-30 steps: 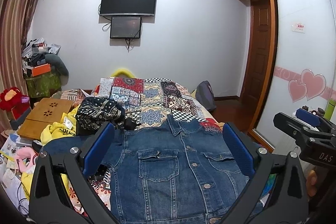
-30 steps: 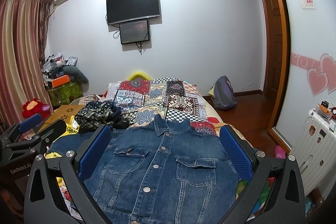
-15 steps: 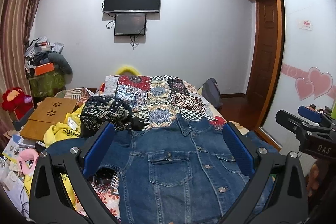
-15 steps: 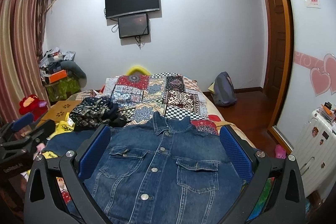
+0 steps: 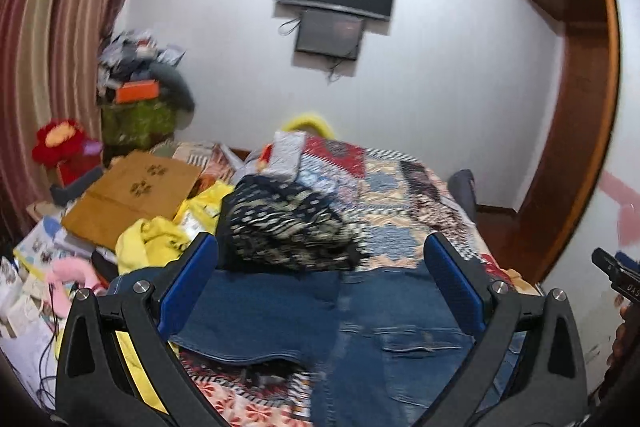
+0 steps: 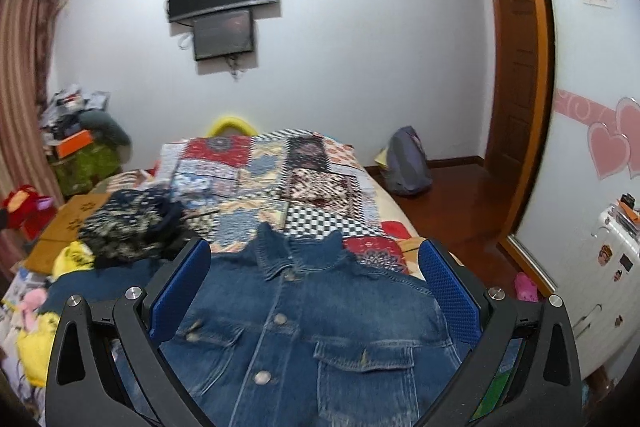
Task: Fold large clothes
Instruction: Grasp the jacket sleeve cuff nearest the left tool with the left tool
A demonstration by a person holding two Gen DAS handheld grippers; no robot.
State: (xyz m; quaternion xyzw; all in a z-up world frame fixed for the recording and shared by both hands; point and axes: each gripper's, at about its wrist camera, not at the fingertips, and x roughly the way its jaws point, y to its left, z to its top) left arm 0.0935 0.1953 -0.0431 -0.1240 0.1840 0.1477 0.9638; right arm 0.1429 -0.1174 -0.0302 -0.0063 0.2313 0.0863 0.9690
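Observation:
A blue denim jacket point(image 6: 312, 327) lies spread face up on the patchwork bed cover point(image 6: 280, 179), collar toward the far wall. In the left wrist view I see its left sleeve and chest pocket point(image 5: 320, 323). My left gripper point(image 5: 320, 291) is open and empty above the sleeve side. My right gripper point(image 6: 316, 287) is open and empty above the jacket's chest. The right gripper's tip also shows at the right edge of the left wrist view point(image 5: 616, 275).
A dark patterned garment point(image 5: 288, 223) is bunched beyond the jacket's left sleeve. Yellow clothes point(image 5: 152, 239), a wooden lap desk point(image 5: 132, 195) and clutter fill the bed's left side. A grey backpack point(image 6: 404, 163) stands on the floor by the door at right.
My left gripper has swung left and tilted, now over the jacket's left sleeve instead of its chest. The right gripper has moved slightly closer over the jacket. Both stay open.

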